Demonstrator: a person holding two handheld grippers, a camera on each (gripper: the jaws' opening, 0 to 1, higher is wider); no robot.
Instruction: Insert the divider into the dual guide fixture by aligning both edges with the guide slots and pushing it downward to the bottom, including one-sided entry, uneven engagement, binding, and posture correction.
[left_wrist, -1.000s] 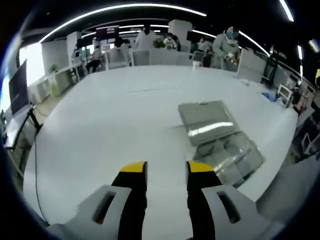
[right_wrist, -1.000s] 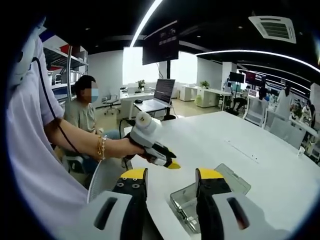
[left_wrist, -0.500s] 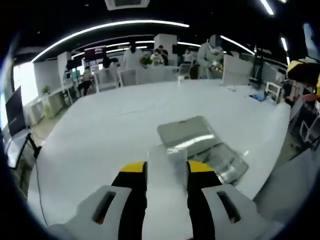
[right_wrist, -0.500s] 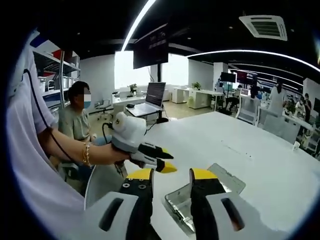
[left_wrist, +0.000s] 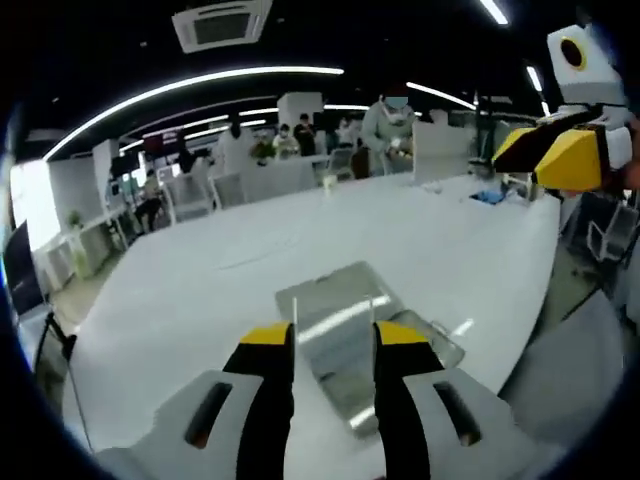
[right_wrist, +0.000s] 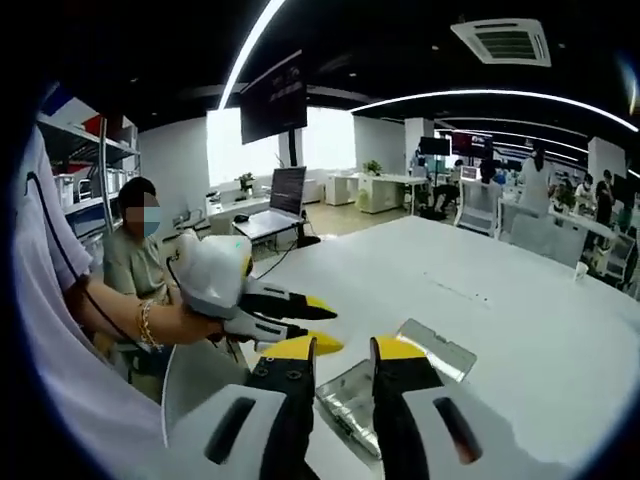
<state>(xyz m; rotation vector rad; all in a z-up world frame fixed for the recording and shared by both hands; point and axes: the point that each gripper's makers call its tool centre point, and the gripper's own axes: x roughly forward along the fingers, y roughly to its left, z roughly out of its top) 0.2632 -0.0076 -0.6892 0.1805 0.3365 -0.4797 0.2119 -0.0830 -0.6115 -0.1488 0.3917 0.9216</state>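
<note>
The clear plastic box (left_wrist: 355, 345) lies open on the white table (left_wrist: 200, 290), near the table edge closest to the person. Its lid (left_wrist: 335, 300) is folded back flat on the far side of the tray part.

Left gripper (left_wrist: 332, 340): the fingers (left_wrist: 268, 345) are parted with a moderate gap. A clear, pale sheet, apparently the divider (left_wrist: 335, 335), stands between them above the box; whether the fingers press on it cannot be told. In the right gripper view this gripper (right_wrist: 318, 328) is held by a hand (right_wrist: 190, 325) just left of the box (right_wrist: 355, 395), its yellow tips spread.

Right gripper (right_wrist: 341, 350): the fingers (right_wrist: 292, 355) are drawn close together with only a narrow gap, nothing visible between them. They hover above the near end of the box. In the left gripper view this gripper (left_wrist: 535, 158) appears at upper right, raised well above the table.

Beyond the box, at the far side of the table, chairs (left_wrist: 190, 195) and standing people (left_wrist: 385, 120) are visible. A seated person (right_wrist: 130, 255) is left of the table, with a laptop (right_wrist: 275, 200) on a desk behind.
</note>
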